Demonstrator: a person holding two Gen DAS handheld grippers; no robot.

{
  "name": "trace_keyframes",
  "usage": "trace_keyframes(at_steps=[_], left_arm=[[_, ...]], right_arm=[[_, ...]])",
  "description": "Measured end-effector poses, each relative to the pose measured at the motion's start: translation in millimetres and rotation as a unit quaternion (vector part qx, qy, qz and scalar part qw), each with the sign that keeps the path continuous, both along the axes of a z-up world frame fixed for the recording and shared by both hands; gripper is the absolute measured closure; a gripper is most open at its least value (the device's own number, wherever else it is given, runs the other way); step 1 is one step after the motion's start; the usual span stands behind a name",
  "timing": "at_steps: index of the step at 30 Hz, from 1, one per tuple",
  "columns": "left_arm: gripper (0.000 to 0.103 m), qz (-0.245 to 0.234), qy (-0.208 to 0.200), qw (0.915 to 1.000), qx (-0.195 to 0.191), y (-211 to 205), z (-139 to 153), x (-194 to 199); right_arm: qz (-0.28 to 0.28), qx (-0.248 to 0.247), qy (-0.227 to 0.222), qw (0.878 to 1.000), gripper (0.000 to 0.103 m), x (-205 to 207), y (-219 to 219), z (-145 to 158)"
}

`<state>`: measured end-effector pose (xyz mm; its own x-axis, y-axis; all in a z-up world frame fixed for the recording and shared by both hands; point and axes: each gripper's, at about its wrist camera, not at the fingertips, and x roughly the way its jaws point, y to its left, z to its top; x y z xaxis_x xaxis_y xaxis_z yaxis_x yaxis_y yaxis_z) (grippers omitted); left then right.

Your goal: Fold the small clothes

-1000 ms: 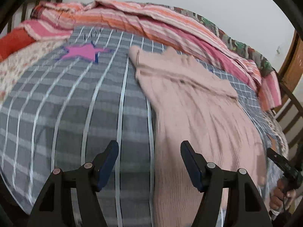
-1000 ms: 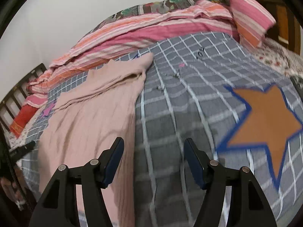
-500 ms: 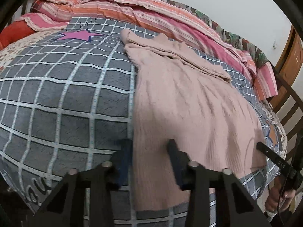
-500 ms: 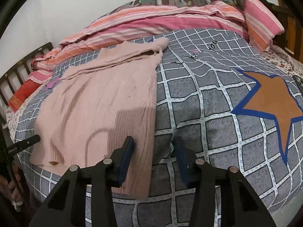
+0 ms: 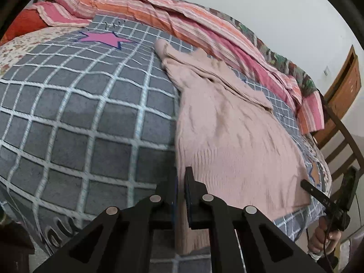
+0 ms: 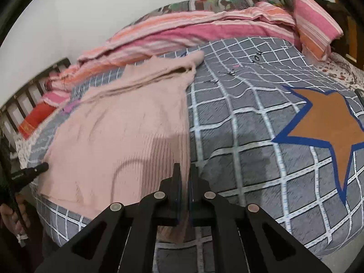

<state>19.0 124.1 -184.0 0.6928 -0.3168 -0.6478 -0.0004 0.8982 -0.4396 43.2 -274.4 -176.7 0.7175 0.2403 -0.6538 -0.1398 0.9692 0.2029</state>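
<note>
Pink knit garment [image 5: 229, 136] lies flat on the grey checked bedspread [image 5: 79, 113]. Both claws have just closed: the left gripper [image 5: 180, 177] pinches the hem's left corner, the right gripper [image 6: 185, 170] its right corner. Bare bedspread flanks both sides; striped bedding [image 6: 193, 27] bounds the far edge.

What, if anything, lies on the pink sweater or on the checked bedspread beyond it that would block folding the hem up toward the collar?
Nothing visible. Both tongs, left and right, are shut on the hem corners of the pink sweater, which lies bare on the checked bedspread. The striped blanket sits beyond the collar.
</note>
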Motion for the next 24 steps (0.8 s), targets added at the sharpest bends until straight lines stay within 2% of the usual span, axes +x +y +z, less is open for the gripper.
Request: trace_keyframes(at_steps=[2, 5, 7, 9, 16, 20, 21, 22, 23, 24], left_arm=[[0.095, -0.01, 0.012, 0.9999, 0.006, -4, -2, -3], [0.086, -0.021, 0.019, 0.9995, 0.015, -8, -6, -7], [0.076, -0.022, 0.014, 0.9996, 0.008, -8, -9, -11], [0.075, -0.022, 0.005, 0.9997, 0.005, -11, -9, -15], [0.075, -0.032, -0.004, 0.9995, 0.002, -18, -11, -26], [0.077, -0.023, 0.003, 0.9996, -0.013, -18, -11, -29], [0.084, -0.027, 0.009, 0.9994, -0.02, -20, -11, -28], [0.097, -0.034, 0.017, 0.999, -0.025, -22, -12, -27], [0.096, -0.031, 0.019, 0.999, -0.025, -23, -11, -27], [0.096, -0.024, 0.011, 0.9993, -0.025, -22, -9, -29]], right_arm=[[0.002, -0.004, 0.004, 1.0, 0.093, -2, 4, -1], [0.011, -0.019, 0.011, 1.0, 0.076, -8, 5, -5], [0.01, -0.013, 0.012, 1.0, 0.075, -13, 3, -7], [0.005, 0.002, 0.015, 1.0, 0.069, -16, -1, -10], [-0.008, 0.028, 0.018, 0.999, 0.068, -19, -7, -19], [0.001, 0.054, 0.043, 0.998, 0.068, -11, -10, -21], [0.003, 0.056, 0.048, 0.997, 0.069, -9, -11, -20], [0.007, 0.059, 0.053, 0.997, 0.074, -6, -10, -19], [0.022, 0.069, 0.062, 0.995, 0.092, -4, -8, -18], [0.028, 0.071, 0.062, 0.995, 0.098, -4, -6, -16]])
